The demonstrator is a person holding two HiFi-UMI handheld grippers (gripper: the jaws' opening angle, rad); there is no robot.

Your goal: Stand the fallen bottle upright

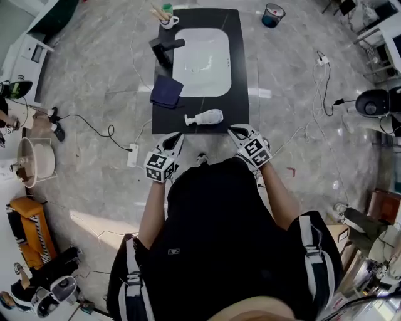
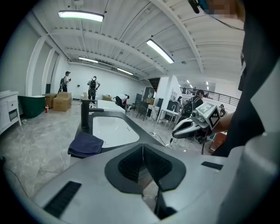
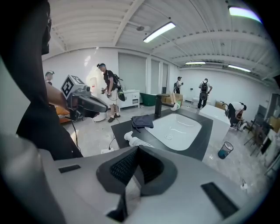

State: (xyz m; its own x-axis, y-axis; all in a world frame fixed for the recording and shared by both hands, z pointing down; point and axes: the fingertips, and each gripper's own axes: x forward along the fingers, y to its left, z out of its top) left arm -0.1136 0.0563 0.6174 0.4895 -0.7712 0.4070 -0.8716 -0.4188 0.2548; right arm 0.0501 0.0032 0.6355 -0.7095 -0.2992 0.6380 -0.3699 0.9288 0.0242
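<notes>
A white bottle (image 1: 205,118) lies on its side near the front edge of the black counter (image 1: 238,75), its nozzle pointing left. In the right gripper view the bottle (image 3: 135,142) shows just past the jaws. My left gripper (image 1: 175,139) hovers at the counter's front left corner, shut and empty (image 2: 142,151); the bottle is hidden in its own view. My right gripper (image 1: 239,132) sits at the front right corner, a little to the right of the bottle, its jaws together with nothing between them (image 3: 138,151).
A white sink (image 1: 202,61) fills the counter's middle, with a black faucet (image 1: 164,49) on its left. A dark blue cloth (image 1: 166,91) lies behind the bottle. A cup (image 1: 166,19) stands at the back corner. Cables and a power strip (image 1: 132,155) lie on the floor.
</notes>
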